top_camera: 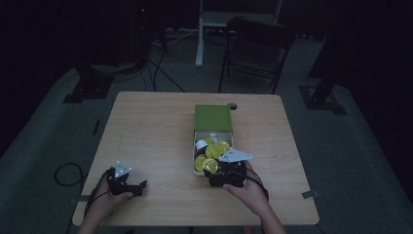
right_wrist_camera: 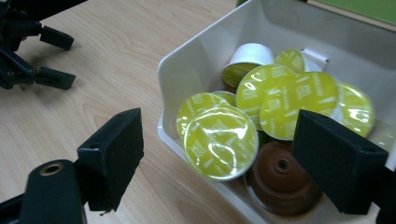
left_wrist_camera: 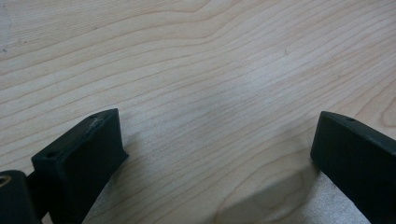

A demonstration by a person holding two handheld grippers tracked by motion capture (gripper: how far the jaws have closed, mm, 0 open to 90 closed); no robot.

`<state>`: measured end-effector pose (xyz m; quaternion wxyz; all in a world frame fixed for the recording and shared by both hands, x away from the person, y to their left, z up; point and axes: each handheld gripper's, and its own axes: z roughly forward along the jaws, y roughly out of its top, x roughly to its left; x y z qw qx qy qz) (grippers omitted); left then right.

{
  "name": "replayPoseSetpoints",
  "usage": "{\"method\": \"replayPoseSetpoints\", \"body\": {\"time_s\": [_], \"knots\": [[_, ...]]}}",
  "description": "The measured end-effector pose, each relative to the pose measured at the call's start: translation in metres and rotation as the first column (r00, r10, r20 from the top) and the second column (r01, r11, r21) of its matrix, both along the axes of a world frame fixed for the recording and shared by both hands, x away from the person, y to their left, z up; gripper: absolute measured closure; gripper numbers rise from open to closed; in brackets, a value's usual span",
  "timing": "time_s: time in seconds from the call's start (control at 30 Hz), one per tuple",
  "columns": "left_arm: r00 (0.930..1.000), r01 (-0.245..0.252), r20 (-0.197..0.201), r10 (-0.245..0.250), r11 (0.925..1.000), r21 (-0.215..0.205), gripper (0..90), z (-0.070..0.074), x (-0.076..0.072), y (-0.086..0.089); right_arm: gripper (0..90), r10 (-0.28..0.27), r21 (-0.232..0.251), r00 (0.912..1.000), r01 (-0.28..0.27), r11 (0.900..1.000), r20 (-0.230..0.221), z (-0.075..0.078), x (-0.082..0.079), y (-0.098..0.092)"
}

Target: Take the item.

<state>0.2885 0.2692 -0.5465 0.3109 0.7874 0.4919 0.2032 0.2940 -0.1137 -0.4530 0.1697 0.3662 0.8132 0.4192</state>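
Right gripper [right_wrist_camera: 219, 154] at the near end of the white tray [right_wrist_camera: 196, 60], fingers [right_wrist_camera: 112, 154] released and spread wide, nothing between the pads. Target by my reading: the front capsule [right_wrist_camera: 220, 141], yellow-green foil lid, lying between the two fingers and just ahead of them, resting on a brown capsule [right_wrist_camera: 280, 177] that sits by the right finger. The left finger stands outside the tray wall, over the surface [right_wrist_camera: 107, 51].

Step in hand: approach for a pick. To do it well, shift the gripper toward the tray interior so both fingers clear the wall, come down straddling the capsule rim, close on the rim edges rather than the foil. Risk, as judged: the neighbouring capsules [right_wrist_camera: 289, 98] overlap and may drag along.

Orientation: foil face tilted up toward the camera, the cup body hidden beneath. Disc-shaped from here; its axis runs through the lid, leaning toward the fingers.

Left gripper [left_wrist_camera: 217, 154] low over bare surface, fingers released, empty.
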Motion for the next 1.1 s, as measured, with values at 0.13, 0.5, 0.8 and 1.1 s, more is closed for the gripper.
{"method": "replayPoseSetpoints", "body": {"time_s": [0.13,0.5,0.8,1.1], "knots": [[1.0000,0.000,0.000,0.000,1.0000,0.000,2.7,0.000,0.000,0.000,17.8,0.009,-0.012,0.9999,-0.009,1.000,-0.014,-0.006,0.002,0.006],[1.0000,0.002,-0.001,-0.002,1.0000,0.002,2.8,0.000,0.000,0.000,21.6,0.014,-0.051,0.9995,-0.015,0.999,-0.027,-0.020,0.008,0.019],[1.0000,0.002,0.000,-0.002,1.0000,0.002,2.8,0.000,0.000,0.000,22.5,-0.005,-0.059,0.9997,0.003,0.998,-0.024,-0.024,0.012,0.023],[1.0000,0.002,0.000,-0.002,1.0000,0.002,3.0,0.000,0.000,0.000,24.0,-0.015,-0.073,0.9996,0.013,0.997,-0.025,-0.026,0.018,0.025]]}}
